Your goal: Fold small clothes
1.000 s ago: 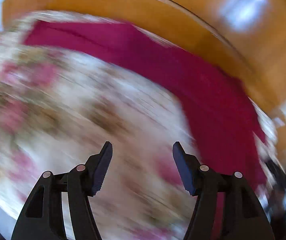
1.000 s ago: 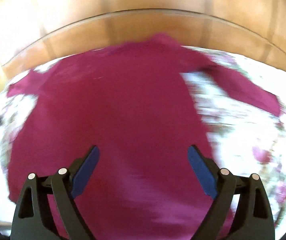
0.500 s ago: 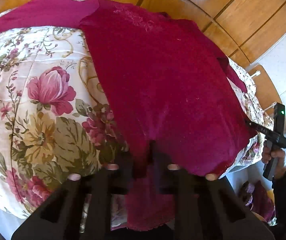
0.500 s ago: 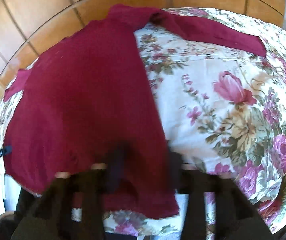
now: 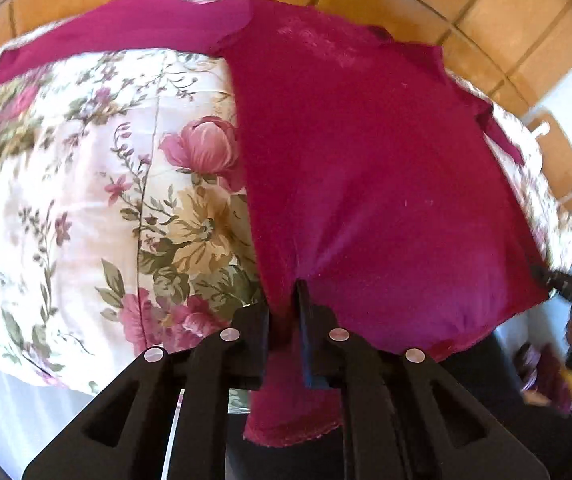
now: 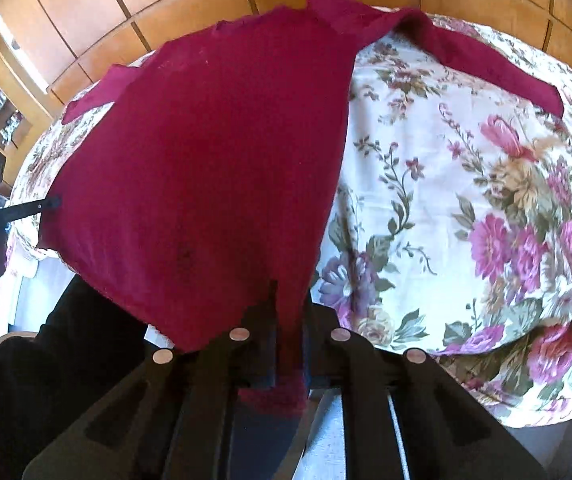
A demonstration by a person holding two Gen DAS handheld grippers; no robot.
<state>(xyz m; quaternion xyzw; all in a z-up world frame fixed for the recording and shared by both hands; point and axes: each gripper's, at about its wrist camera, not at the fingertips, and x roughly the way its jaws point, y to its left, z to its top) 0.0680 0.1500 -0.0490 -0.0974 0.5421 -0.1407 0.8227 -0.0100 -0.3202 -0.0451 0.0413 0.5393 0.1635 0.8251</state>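
The dark red top (image 5: 366,168) lies flat on a bed with a flowery bedspread (image 5: 85,208). Its bottom hem hangs a little over the near edge of the bed. Its 2 long sleeves stretch out to the sides at the far end, by the wooden wall (image 5: 486,20).

Going from left to right: the left sleeve (image 5: 105,36) lies across the flowers, pointing left. Then comes the left tongs (image 5: 286,320). They are pinched narrow on the left bottom corner of the top, and a bit of red cloth hangs down between the 2 black fingers. Next is the wide middle of the top, smooth with only small wrinkles. Then come the right tongs (image 6: 290,320), pinched narrow on the right bottom corner in the same way. Last is the right sleeve (image 6: 486,60), lying out over the flowers.

The top looks soft, thin and light. It should bend and flop easily, and it will sag in the middle if it is lifted by the corners alone. It does not look slippery, and it cannot break. The 2 bottom corners seem like a good place to hold it, because then the hem can be carried up toward the neck to make 1 fold. Lifting both sides evenly should keep the fold straight.

There is a pale, faint pattern near the chest (image 5: 318,40), but I cannot read any words, labels or brand names.
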